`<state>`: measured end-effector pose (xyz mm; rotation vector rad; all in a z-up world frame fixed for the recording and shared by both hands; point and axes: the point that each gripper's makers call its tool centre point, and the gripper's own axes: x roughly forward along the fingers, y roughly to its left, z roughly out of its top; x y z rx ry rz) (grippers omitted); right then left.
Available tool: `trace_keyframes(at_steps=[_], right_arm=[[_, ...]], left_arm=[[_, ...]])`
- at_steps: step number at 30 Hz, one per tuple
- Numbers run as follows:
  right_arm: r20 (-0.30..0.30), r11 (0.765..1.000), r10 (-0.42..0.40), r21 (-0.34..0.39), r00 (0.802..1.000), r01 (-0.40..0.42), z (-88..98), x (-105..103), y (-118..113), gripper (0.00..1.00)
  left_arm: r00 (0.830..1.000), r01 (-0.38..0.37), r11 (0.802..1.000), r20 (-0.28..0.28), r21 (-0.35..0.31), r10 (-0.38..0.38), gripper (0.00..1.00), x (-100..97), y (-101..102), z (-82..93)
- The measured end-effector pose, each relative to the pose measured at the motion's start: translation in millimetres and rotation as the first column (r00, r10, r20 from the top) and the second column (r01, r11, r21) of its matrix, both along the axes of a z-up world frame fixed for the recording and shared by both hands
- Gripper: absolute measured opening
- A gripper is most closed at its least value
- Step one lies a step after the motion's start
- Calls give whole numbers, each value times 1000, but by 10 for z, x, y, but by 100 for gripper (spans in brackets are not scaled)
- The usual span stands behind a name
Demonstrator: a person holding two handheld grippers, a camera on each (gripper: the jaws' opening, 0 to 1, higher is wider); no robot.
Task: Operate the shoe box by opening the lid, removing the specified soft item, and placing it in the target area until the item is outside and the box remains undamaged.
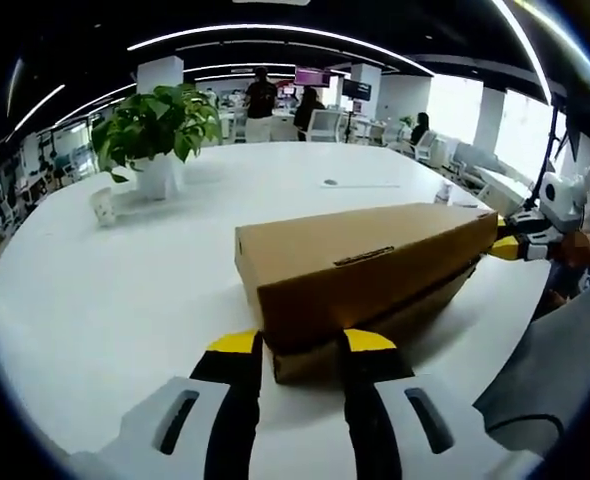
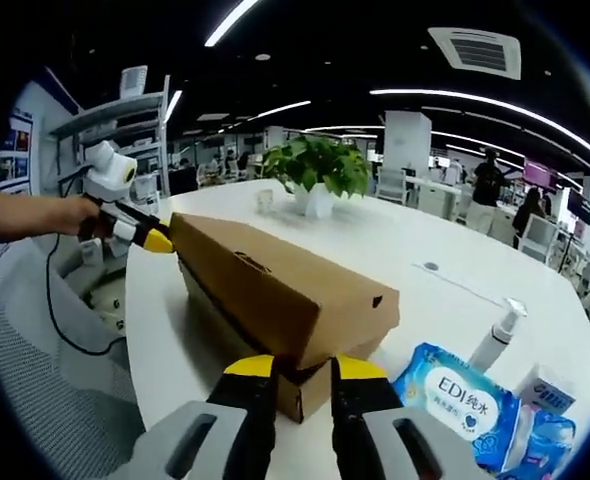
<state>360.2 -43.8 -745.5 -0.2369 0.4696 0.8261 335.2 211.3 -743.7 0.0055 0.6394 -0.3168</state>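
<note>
A long brown cardboard shoe box [image 1: 375, 250] lies on the round white table [image 1: 125, 300], lid on. My left gripper [image 1: 302, 342] straddles the lid's near lower corner, its yellow-tipped jaws narrowly apart with the cardboard between them. At the box's far end my right gripper [image 1: 505, 247], held by a hand, touches the lid. In the right gripper view the same box [image 2: 275, 280] runs away to the left. My right gripper [image 2: 303, 367] pinches its near corner, and the left gripper [image 2: 158, 240] meets the far end. The box's contents are hidden.
A potted plant [image 1: 155, 130] [image 2: 315, 165] stands further back on the table beside a small cup [image 1: 103, 205]. A blue wet-wipes pack [image 2: 455, 400], a spray bottle [image 2: 495, 340] and a small carton [image 2: 545, 385] lie right of the box. Grey chairs [image 1: 545, 370] [image 2: 45, 380] flank the table edge.
</note>
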Motion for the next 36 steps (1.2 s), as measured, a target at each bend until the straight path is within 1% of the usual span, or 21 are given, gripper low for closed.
trace_keyframes(at_steps=[5,8,14,20,31,32,36], right_arm=[[-7,1000,8,-19,1000,-8,-55,-11,-8,18],[-6,999,17,-33,1000,-17,-82,-20,0,19],[-19,998,28,-58,999,-29,-182,-32,10,20],[-29,996,35,-76,999,-37,-247,-38,12,21],[-55,996,25,-79,998,-29,-335,-44,10,22],[-67,997,19,-69,998,-24,-345,-46,12,22],[-83,998,11,-57,997,-16,-360,-58,9,24]], left_arm=[[1000,15,999,-9,29,-15,31,-32,-3,-51],[1000,15,999,-12,30,-15,31,-34,2,-70],[999,31,998,-30,54,-30,31,-57,-9,-149],[999,32,998,-43,57,-29,31,-65,0,-212],[997,27,999,-70,47,-24,30,-84,2,-306],[997,27,999,-71,46,-24,30,-85,2,-308],[997,25,999,-76,43,-22,31,-117,8,-319]])
